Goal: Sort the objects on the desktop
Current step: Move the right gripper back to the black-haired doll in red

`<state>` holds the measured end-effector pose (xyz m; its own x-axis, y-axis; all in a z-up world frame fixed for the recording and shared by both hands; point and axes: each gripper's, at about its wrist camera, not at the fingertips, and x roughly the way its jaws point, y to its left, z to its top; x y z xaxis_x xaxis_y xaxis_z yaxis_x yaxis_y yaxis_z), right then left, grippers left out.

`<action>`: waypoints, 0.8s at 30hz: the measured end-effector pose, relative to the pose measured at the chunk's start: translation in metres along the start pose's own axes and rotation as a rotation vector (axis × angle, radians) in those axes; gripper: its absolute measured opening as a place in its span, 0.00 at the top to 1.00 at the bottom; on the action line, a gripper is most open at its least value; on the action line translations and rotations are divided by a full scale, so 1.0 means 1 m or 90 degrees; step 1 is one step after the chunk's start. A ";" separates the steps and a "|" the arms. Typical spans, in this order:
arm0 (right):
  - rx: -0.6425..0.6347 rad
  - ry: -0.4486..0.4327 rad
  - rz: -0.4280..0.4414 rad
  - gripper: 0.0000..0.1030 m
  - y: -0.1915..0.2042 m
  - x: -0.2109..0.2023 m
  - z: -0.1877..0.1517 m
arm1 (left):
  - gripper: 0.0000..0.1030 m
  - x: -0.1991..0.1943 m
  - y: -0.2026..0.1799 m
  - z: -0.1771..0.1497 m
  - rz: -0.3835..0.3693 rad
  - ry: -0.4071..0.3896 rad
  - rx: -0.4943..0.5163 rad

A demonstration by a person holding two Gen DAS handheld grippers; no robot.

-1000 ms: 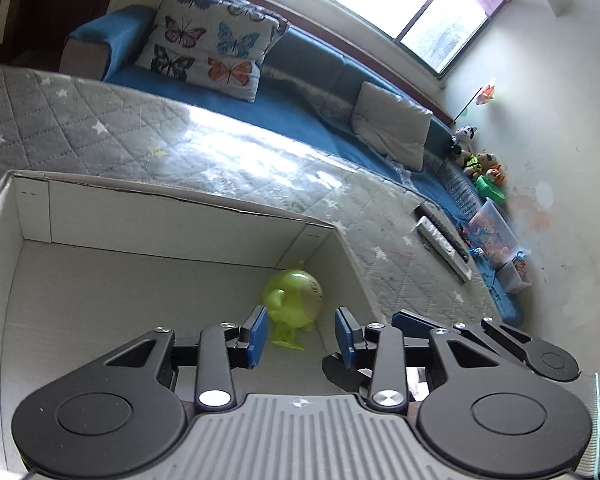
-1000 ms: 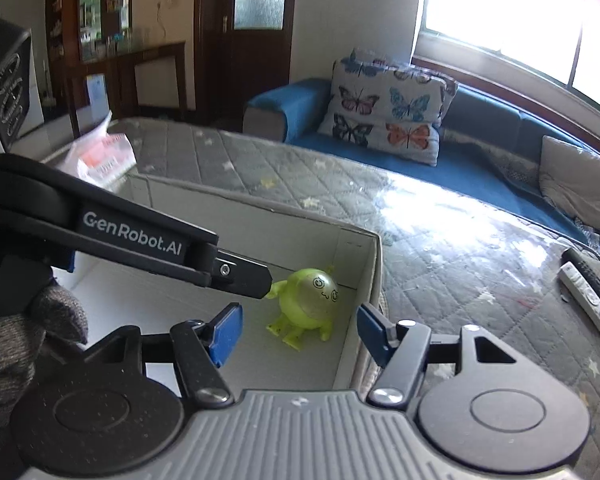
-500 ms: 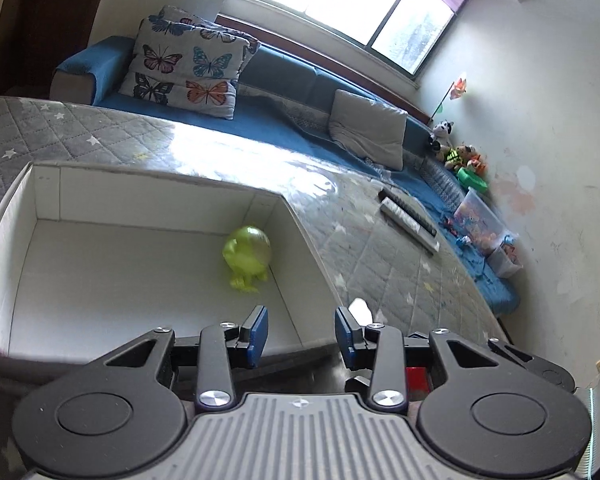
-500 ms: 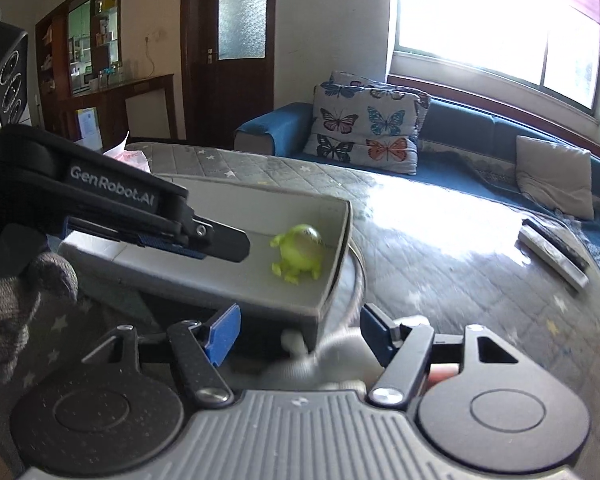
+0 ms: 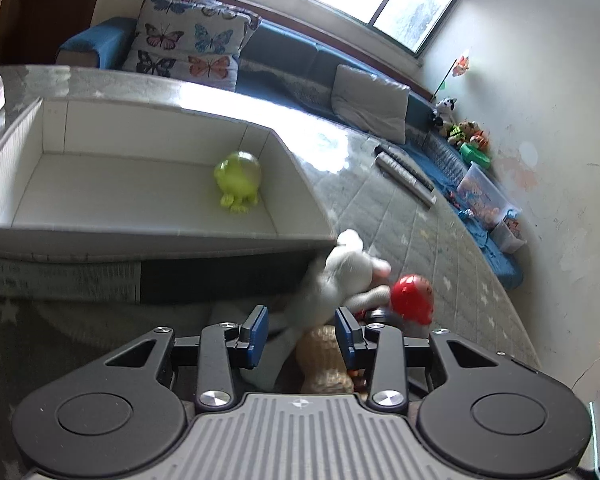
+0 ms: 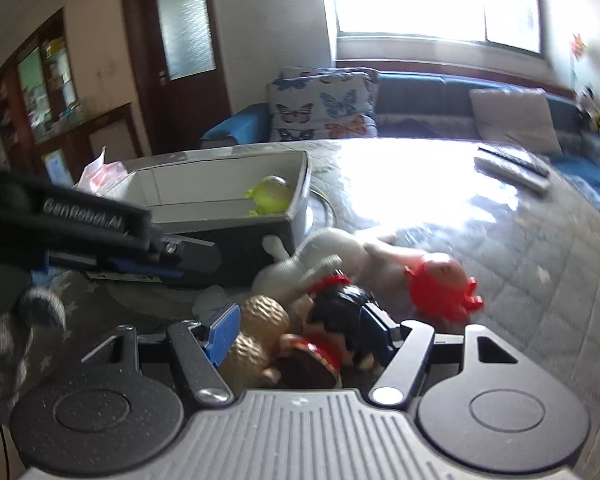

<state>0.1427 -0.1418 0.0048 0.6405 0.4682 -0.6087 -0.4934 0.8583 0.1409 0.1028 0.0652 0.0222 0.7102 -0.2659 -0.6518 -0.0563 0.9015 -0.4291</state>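
Left claw (image 5: pixel 302 330) stood parted, nothing held; white plush (image 5: pixel 340 276) lay just ahead of its pads, tan toy (image 5: pixel 324 356) low between them. Right claw (image 6: pixel 304 330) stood wide over the toy pile, a dark-haired doll (image 6: pixel 338 320) between its pads; contact could not be told. Red toy (image 6: pixel 440 284) lay ahead and right. Box (image 5: pixel 100 236) sat ahead-left, green figure (image 5: pixel 238 180) inside by its right wall.
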 end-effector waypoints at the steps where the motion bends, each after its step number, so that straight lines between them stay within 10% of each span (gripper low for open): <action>1: 0.004 0.003 -0.002 0.34 -0.001 0.001 -0.003 | 0.62 0.001 0.000 -0.002 -0.001 0.005 -0.002; 24: 0.023 0.030 -0.031 0.33 -0.009 0.010 -0.022 | 0.62 0.024 -0.011 -0.015 0.007 0.066 0.007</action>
<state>0.1406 -0.1499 -0.0193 0.6350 0.4154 -0.6513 -0.4401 0.8874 0.1368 0.1101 0.0436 0.0018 0.6333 -0.2898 -0.7176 -0.0549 0.9081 -0.4152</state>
